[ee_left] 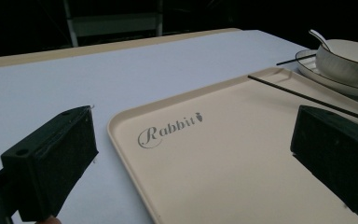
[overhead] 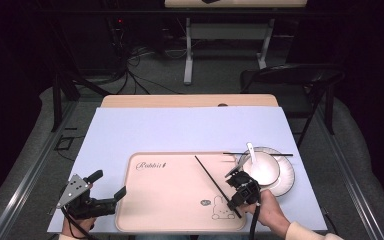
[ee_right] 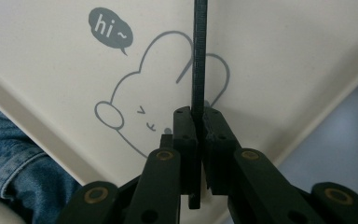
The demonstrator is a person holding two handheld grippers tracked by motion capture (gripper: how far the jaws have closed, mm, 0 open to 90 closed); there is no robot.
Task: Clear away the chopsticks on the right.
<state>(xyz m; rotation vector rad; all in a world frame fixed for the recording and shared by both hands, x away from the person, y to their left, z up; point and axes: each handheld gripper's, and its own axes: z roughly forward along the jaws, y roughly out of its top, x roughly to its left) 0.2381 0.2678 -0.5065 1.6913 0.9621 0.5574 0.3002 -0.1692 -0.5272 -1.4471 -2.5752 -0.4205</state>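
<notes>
A beige tray (overhead: 170, 200) printed with "Rabbit" and a bunny drawing (ee_right: 163, 93) lies at the table's near edge. My right gripper (overhead: 232, 199) is over the tray's right side, shut on a thin black chopstick (overhead: 210, 175) that slants across the tray. In the right gripper view the chopstick (ee_right: 199, 56) runs straight up from between the closed jaws (ee_right: 199, 121). My left gripper (overhead: 107, 184) rests at the tray's left edge, jaws wide open with nothing between them (ee_left: 193, 158). A second chopstick (overhead: 257, 154) lies across the plate rim.
A white bowl (overhead: 260, 167) with a spoon (overhead: 251, 150) sits on a plate (overhead: 285, 177) just right of the tray. The pale blue table (overhead: 180, 130) stretches beyond. A black chair (overhead: 290, 80) stands at the far right. A denim-clad leg (ee_right: 14, 158) shows below the tray edge.
</notes>
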